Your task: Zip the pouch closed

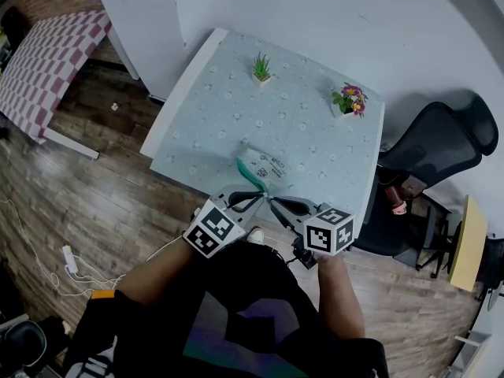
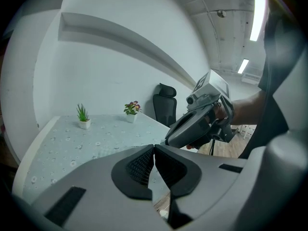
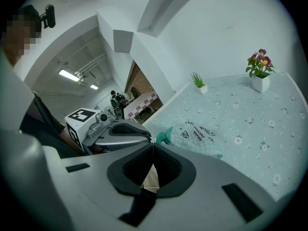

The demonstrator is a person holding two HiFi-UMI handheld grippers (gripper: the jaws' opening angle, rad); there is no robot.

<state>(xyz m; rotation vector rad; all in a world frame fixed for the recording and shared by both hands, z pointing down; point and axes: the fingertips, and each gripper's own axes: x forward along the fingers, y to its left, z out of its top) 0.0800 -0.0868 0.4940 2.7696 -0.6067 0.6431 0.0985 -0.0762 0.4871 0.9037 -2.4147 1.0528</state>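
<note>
A pale checked pouch (image 1: 263, 164) with a teal zipper edge (image 1: 250, 175) lies on the flower-print table (image 1: 236, 109), its near end curling toward me. Both grippers meet tip to tip at that end, by the table's near edge. My left gripper (image 1: 258, 198) has its jaws together; in its own view (image 2: 154, 148) nothing shows between the pads and the pouch is hidden. My right gripper (image 1: 274, 200) is shut too (image 3: 153, 144), its tips right at the pouch's teal corner (image 3: 163, 136). The left gripper's tip (image 3: 150, 137) touches the same corner. The pinch itself is hidden.
A green potted plant (image 1: 261, 68) and a flowering one (image 1: 350, 101) stand at the table's far side. A black office chair (image 1: 437, 144) is at the right. Cables (image 1: 67, 262) lie on the wooden floor; a checked table (image 1: 47, 61) stands at the upper left.
</note>
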